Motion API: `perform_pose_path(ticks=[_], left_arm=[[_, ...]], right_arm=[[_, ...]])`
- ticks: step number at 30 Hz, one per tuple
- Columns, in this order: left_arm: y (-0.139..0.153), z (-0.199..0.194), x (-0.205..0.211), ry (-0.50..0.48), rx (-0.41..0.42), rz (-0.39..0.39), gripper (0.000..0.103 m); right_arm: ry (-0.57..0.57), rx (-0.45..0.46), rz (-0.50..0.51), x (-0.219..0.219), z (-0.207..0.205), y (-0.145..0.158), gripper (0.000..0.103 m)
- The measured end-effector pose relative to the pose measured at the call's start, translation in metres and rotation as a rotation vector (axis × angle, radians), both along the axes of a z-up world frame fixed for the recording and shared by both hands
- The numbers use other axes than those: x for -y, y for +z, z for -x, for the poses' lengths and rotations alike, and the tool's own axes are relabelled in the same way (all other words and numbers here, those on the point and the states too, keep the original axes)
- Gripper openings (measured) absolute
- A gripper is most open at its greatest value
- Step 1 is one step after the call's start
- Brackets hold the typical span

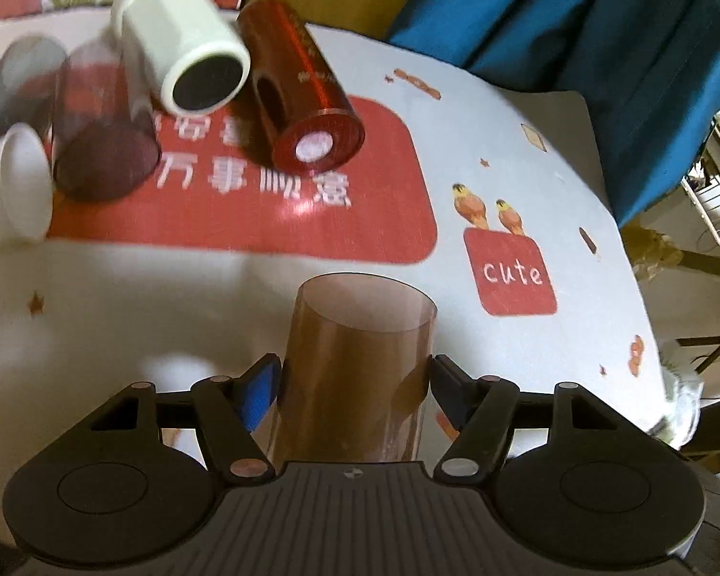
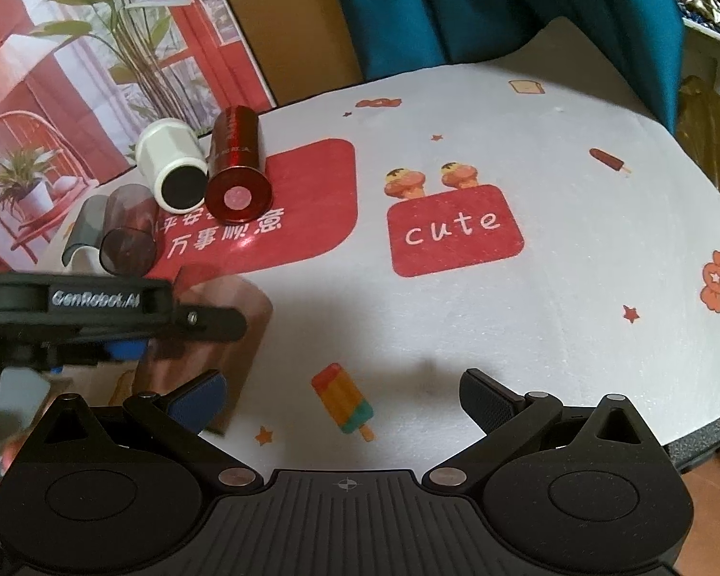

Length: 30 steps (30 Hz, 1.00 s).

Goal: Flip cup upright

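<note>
My left gripper (image 1: 355, 379) is shut on a translucent brown cup (image 1: 355, 365); the fingers press its two sides, and its round end points away from me over the tablecloth. In the right wrist view the same cup (image 2: 225, 317) shows at the left, held by the left gripper (image 2: 168, 331). My right gripper (image 2: 343, 396) is open and empty above the printed tablecloth (image 2: 456, 312), to the right of the cup.
Several cups lie on their sides at the far left: a white cup (image 1: 182, 43), a red metallic cup (image 1: 302, 91), a dark translucent cup (image 1: 103, 139) and a small white cup (image 1: 21, 182). A teal curtain (image 1: 576, 14) hangs behind. The table edge (image 2: 696, 437) runs at the right.
</note>
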<state>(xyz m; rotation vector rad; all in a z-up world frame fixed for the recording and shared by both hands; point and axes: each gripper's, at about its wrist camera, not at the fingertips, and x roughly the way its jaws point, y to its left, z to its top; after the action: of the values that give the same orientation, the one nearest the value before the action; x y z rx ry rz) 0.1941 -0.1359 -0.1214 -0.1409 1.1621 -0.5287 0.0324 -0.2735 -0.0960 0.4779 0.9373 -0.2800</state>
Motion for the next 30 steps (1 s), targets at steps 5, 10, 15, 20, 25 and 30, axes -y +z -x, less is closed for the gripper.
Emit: perform_pose_path(ticks=[5, 10, 15, 20, 25, 30], left_arm=[[-0.005, 0.013, -0.004, 0.005, -0.066, 0.035, 0.071], [-0.010, 0.023, -0.007, 0.004, -0.122, 0.071, 0.070], [-0.003, 0.023, -0.018, 0.034, -0.106, 0.114, 0.081], [0.025, 0.029, -0.034, 0.046, -0.007, 0.142, 0.084], [0.053, 0.047, -0.066, 0.128, 0.223, 0.050, 0.087], [0.054, 0.071, -0.109, 0.259, 0.377, -0.129, 0.097]], right_arm=[[0.009, -0.007, -0.010, -0.001, 0.001, -0.001, 0.103], [0.010, -0.005, -0.005, -0.003, 0.003, 0.002, 0.103], [0.018, -0.008, -0.004, -0.006, 0.003, 0.004, 0.103], [0.057, -0.002, 0.000, -0.014, -0.004, 0.007, 0.103], [0.115, 0.005, -0.055, -0.020, -0.017, 0.001, 0.103], [0.151, -0.025, -0.094, -0.028, -0.039, -0.011, 0.103]])
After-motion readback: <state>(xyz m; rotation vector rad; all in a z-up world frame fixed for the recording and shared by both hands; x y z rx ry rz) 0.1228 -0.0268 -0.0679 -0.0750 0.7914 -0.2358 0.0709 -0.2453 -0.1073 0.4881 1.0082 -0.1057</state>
